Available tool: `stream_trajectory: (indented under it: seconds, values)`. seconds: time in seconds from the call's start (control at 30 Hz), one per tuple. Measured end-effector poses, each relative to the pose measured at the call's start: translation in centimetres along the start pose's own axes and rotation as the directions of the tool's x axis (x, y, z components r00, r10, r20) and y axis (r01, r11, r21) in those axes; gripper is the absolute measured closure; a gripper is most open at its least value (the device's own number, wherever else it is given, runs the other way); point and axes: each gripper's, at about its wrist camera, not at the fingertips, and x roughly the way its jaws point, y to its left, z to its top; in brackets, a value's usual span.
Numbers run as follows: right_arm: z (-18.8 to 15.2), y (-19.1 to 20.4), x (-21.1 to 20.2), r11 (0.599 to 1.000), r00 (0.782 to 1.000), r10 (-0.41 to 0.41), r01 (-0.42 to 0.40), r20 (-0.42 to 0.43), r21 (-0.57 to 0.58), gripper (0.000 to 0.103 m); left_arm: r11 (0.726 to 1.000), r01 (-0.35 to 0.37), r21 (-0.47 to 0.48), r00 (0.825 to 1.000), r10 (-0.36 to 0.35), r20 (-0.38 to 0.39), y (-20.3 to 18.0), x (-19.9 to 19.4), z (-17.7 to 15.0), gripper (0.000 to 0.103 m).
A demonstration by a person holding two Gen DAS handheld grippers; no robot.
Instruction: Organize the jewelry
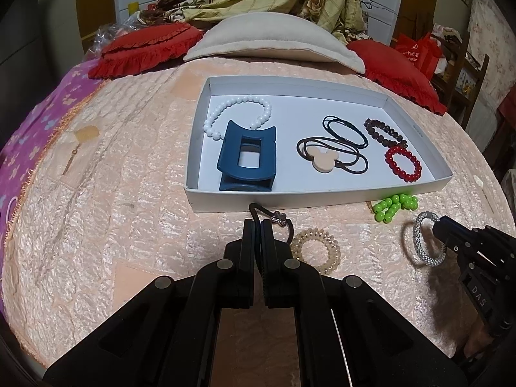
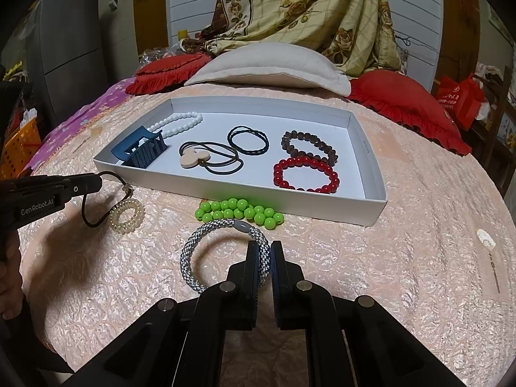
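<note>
Both grippers loaded: left gripper [image 1: 257, 225] pinches brown hair tie [image 2: 96, 200], right gripper [image 2: 265, 248] clamps silver woven bracelet [image 2: 206, 248]; next you carry both into white tray [image 2: 374, 193].

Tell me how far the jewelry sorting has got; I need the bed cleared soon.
Six pieces already lie in the white box, among them the blue claw clip and red bead bracelet. In hand: the left gripper pinches a brown hair tie, the right gripper a silver woven bracelet. Left on the bedspread: the green beads and a clear coil tie.
</note>
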Motion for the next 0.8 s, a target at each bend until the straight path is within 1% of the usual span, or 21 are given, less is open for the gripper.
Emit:
stream_trajectory:
  seconds: [0.67,0.8]
  values:
    - [-0.03,0.07,-0.07,1.000,1.000,-0.002,0.002,0.004,-0.002,0.097,1.000,0.001,0.005,1.000,-0.001,0.001,-0.40,0.09,0.16,0.101]
    - [0.34,-0.23,-0.23,1.000,1.000,-0.003,0.002,0.014,0.010,0.097,0.999,0.036,-0.003,0.999,-0.036,0.020,0.05,-0.69,0.23,0.101]
